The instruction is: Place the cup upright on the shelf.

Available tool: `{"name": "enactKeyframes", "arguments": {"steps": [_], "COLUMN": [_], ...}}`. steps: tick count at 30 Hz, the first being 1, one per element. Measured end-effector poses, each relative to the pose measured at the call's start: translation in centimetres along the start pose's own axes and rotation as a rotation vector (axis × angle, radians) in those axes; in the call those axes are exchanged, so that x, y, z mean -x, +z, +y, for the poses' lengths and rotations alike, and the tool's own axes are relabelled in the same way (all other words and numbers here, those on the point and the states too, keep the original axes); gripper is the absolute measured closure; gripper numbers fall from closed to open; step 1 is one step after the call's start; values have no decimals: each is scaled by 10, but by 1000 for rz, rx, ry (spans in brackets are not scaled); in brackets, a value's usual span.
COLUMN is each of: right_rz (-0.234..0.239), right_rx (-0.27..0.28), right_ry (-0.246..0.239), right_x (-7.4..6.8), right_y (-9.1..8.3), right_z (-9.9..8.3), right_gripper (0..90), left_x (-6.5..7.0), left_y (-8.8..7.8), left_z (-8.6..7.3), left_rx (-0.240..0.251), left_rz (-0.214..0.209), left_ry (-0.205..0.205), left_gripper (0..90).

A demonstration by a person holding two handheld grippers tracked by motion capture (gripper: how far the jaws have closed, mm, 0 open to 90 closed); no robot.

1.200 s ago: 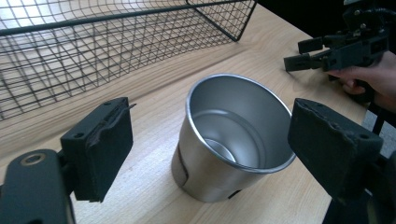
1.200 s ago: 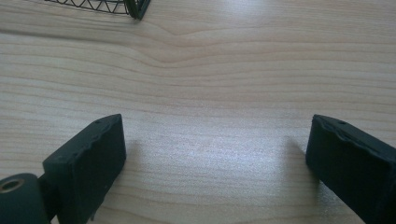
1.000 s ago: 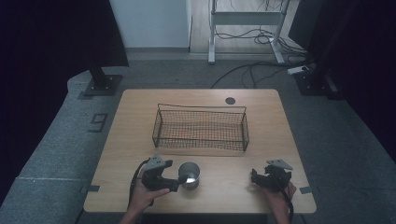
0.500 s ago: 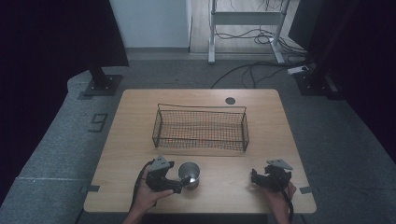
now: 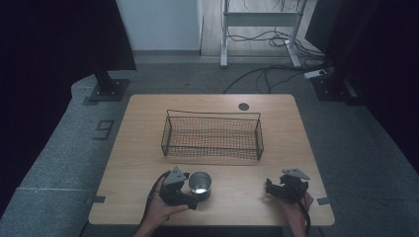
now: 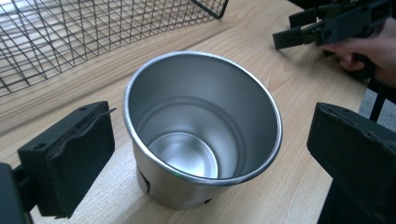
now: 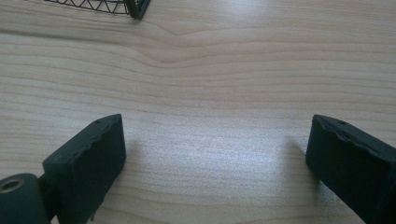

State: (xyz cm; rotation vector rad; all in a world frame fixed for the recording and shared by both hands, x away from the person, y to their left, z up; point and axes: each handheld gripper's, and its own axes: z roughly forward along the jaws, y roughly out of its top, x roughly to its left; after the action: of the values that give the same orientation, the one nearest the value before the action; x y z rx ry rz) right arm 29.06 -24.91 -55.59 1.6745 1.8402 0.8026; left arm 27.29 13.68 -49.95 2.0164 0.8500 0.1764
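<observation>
One fixed camera above, two riding low on the grippers.

The high view looks forward and down from the person's side, taking in the whole table [image 5: 148,148] and the floor beyond. The left gripper view sits close over the steel cup [image 6: 203,130], facing the wire basket [image 6: 84,32]. The right gripper view hangs just above bare wood; all three share the basket's corner.

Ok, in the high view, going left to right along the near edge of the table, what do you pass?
Left gripper, jaws open around the cup and just opened → steel cup, standing upright between them → bare table → right gripper, open over bare wood.
</observation>
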Motion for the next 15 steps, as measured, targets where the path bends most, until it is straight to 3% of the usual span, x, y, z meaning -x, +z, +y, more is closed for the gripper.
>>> {"name": "enactKeyframes", "arguments": {"steps": [15], "right_rz": [0], "right_rx": [-1], "right_ry": [-1], "right_x": [0], "right_y": [0], "right_z": [0], "right_gripper": [48], "left_x": [4], "left_y": [23], "left_z": [7], "left_rx": [-9], "left_rz": [34], "left_ry": [11], "left_gripper": [57]}}
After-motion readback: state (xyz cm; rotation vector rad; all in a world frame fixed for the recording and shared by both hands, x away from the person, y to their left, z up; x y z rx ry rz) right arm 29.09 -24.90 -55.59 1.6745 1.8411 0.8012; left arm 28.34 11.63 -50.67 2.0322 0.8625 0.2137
